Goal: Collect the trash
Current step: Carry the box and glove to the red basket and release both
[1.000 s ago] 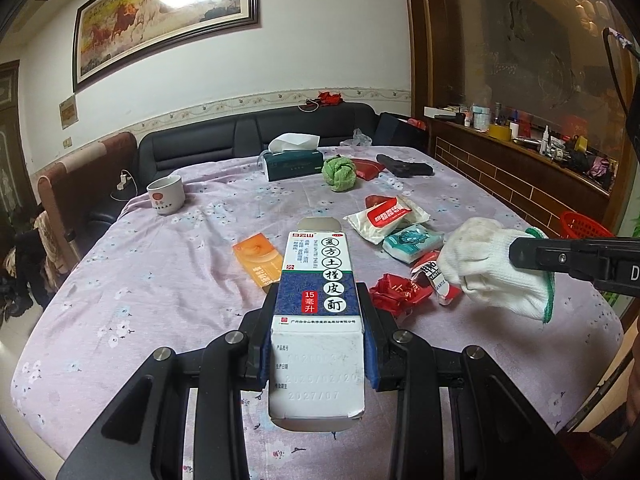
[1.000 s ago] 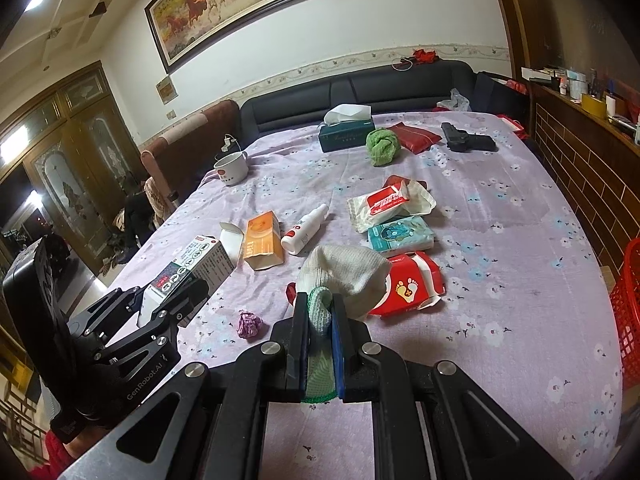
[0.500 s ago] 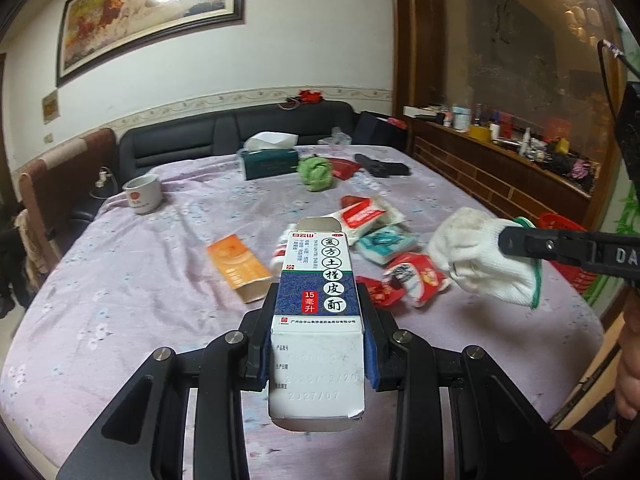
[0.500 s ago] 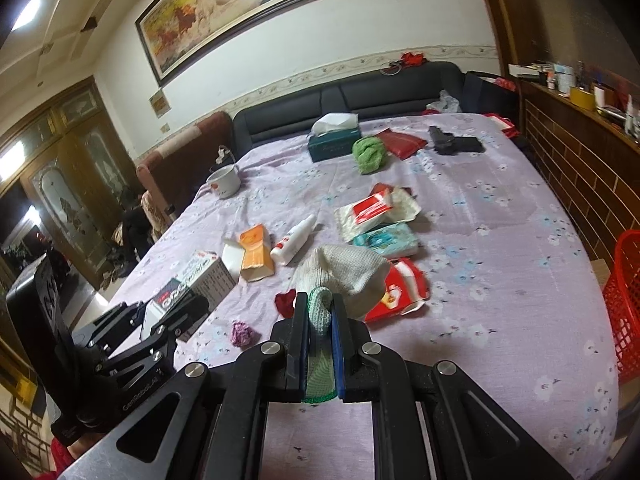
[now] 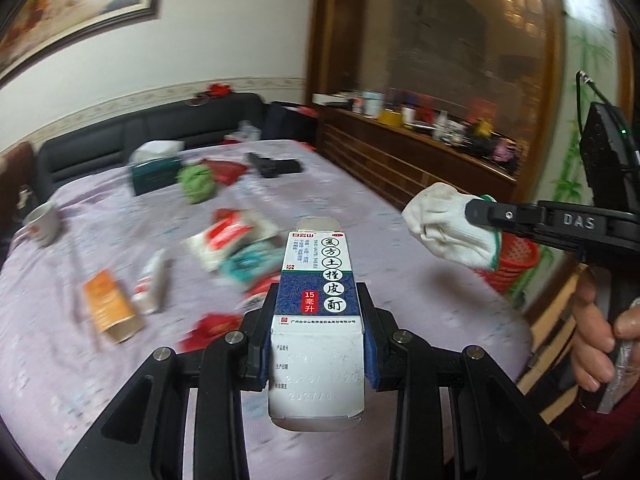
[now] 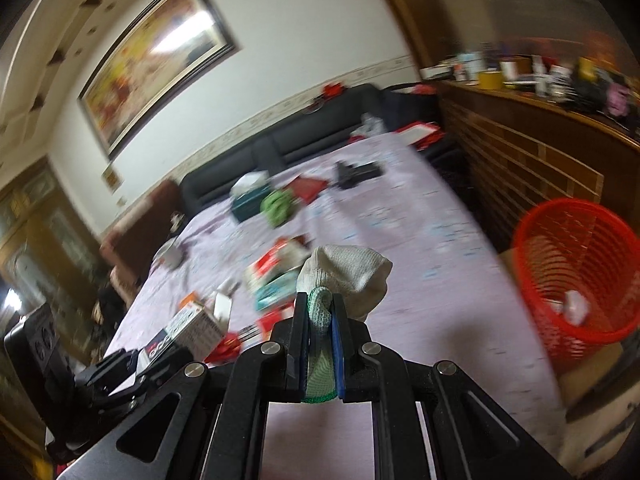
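Observation:
My left gripper [image 5: 318,320] is shut on a white and blue medicine box [image 5: 320,280], held above the near part of the table. My right gripper [image 6: 320,312] is shut on the green cuff of a white knitted glove [image 6: 348,276], lifted over the table's right side. In the left wrist view the glove [image 5: 448,224] hangs from the right gripper [image 5: 478,210] at the right, in front of the red mesh basket [image 5: 516,256]. In the right wrist view the red basket [image 6: 576,276] stands on the floor beside the table, with something white in it.
On the lilac floral tablecloth [image 5: 60,320] lie an orange box [image 5: 108,308], a small white bottle [image 5: 154,276], wipe packets [image 5: 228,236], red wrappers [image 5: 212,326], a green ball [image 5: 196,184], a tissue box [image 5: 154,170] and a cup [image 5: 42,222]. A person's hand [image 5: 600,336] grips the right handle.
Both grippers have swung to the right with their loads still held. The red basket has come fully into the right wrist view. Both views are blurred by the motion.

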Demonstrator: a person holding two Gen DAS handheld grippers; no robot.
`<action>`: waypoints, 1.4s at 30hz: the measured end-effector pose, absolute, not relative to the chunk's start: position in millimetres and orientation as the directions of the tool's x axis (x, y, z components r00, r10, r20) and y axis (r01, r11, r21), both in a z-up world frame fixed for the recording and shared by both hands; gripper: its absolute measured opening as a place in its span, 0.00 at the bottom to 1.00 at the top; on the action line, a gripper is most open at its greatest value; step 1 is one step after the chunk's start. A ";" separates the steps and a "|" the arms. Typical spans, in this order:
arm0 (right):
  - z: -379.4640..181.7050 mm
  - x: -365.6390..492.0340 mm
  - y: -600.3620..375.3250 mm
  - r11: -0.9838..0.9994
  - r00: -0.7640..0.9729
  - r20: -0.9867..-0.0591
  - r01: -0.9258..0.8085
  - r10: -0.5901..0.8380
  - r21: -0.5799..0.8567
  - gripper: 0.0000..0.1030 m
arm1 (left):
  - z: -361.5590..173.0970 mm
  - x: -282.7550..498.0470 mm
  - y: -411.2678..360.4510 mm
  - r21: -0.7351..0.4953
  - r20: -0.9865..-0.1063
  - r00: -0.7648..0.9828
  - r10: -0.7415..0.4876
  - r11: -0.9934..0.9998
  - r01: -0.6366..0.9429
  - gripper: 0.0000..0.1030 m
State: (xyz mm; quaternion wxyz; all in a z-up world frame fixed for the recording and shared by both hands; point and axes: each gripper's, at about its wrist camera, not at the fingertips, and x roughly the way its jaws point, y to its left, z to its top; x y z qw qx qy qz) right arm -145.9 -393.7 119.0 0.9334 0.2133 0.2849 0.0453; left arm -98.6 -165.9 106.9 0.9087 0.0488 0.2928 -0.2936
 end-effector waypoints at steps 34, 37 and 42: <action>78.7 -187.1 -636.5 0.753 0.823 -0.561 0.426 -0.091 0.502 0.18 | 85.2 -51.6 -444.3 -0.250 -0.637 0.320 -0.701 0.581 0.774 0.54; 82.2 -188.5 -622.4 0.769 0.834 -0.549 0.389 -0.059 0.508 0.19 | 86.1 -57.1 -421.9 -0.231 -0.638 0.353 -0.685 0.607 0.760 0.56; 91.0 -184.9 -587.6 0.805 0.848 -0.531 0.315 0.000 0.503 0.21 | 87.6 -68.2 -367.5 -0.204 -0.646 0.406 -0.647 0.658 0.725 0.56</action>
